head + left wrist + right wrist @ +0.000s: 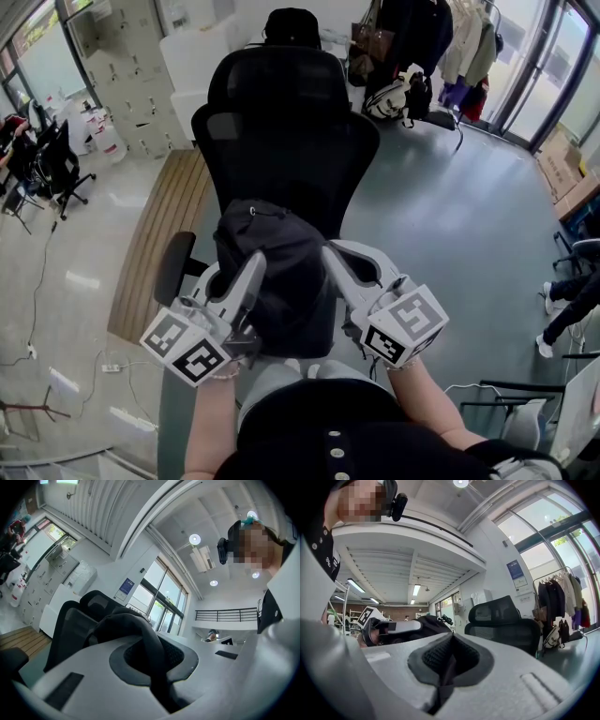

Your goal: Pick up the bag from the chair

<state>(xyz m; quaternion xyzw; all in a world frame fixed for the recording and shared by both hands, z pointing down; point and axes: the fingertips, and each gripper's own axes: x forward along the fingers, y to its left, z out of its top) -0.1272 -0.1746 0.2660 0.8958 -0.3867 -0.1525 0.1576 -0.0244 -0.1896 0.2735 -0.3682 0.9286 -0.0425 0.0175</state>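
The bag (272, 267) is held up in front of the chair (281, 122), whose back is seen at its 12 o'clock. A fold of it is pinched by the left gripper (251, 279) at 9 o'clock, and a thin strip by the right gripper (334, 270) at 3 o'clock.

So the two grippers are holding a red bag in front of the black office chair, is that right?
Not quite. The bag is black, not red, as the head view shows. The rest stands: the left gripper and the right gripper each have their jaws closed on its dark fabric, and it sits in front of the black office chair.
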